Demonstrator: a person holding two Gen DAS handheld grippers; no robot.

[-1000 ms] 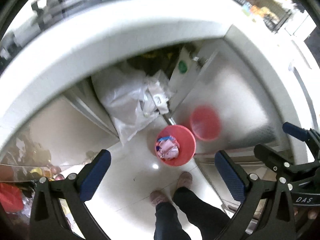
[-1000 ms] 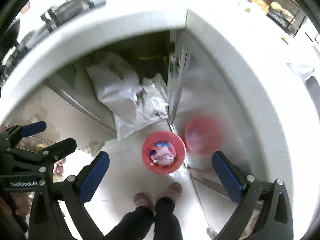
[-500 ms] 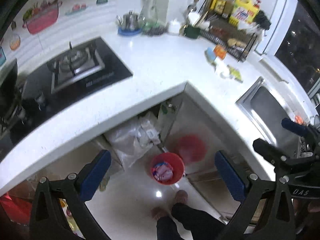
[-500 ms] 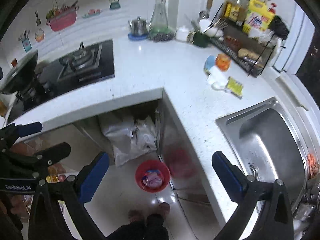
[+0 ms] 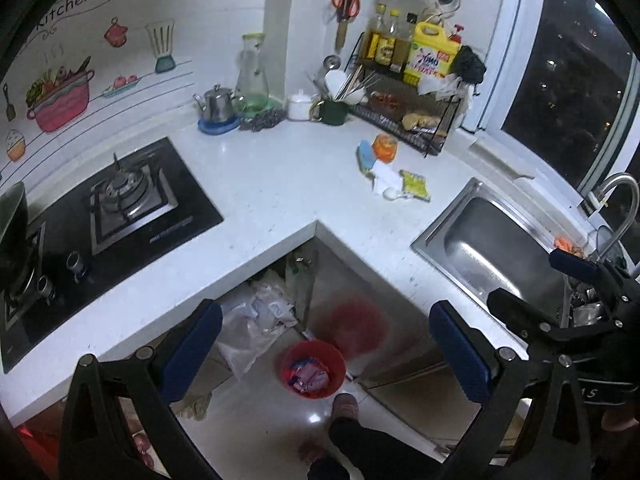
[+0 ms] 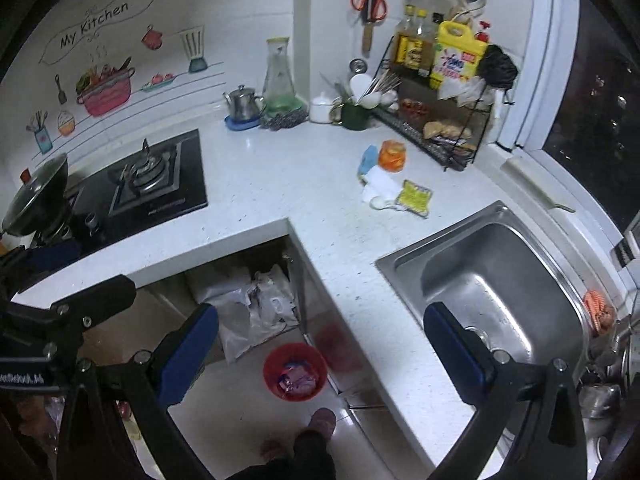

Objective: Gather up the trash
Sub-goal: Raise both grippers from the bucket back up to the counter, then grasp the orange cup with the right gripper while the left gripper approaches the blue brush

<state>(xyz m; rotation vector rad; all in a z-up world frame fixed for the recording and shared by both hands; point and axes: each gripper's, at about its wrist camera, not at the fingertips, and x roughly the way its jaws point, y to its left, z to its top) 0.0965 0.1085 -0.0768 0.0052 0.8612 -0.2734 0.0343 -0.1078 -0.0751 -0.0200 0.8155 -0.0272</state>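
A red trash bin (image 5: 312,369) with wrappers in it stands on the floor by the counter corner; it also shows in the right wrist view (image 6: 295,371). On the white counter (image 5: 280,184) lies a cluster of trash: an orange packet (image 5: 385,147), a blue packet (image 5: 364,155), white paper (image 5: 386,179) and a yellow wrapper (image 5: 416,185). The same cluster shows in the right wrist view, with the yellow wrapper (image 6: 415,197) nearest the sink. My left gripper (image 5: 326,354) and right gripper (image 6: 320,350) are both open and empty, held high above the floor.
A gas hob (image 5: 120,208) is at the left and a steel sink (image 6: 488,280) at the right. A dish rack (image 6: 436,120) with bottles, a kettle (image 5: 218,106) and a glass flask stand at the back. An open cabinet holds plastic bags (image 5: 256,320).
Both grippers have risen and tilted up from close over the red bin to high above the counter, so the hob, sink and counter trash have come into view. Both stay open.
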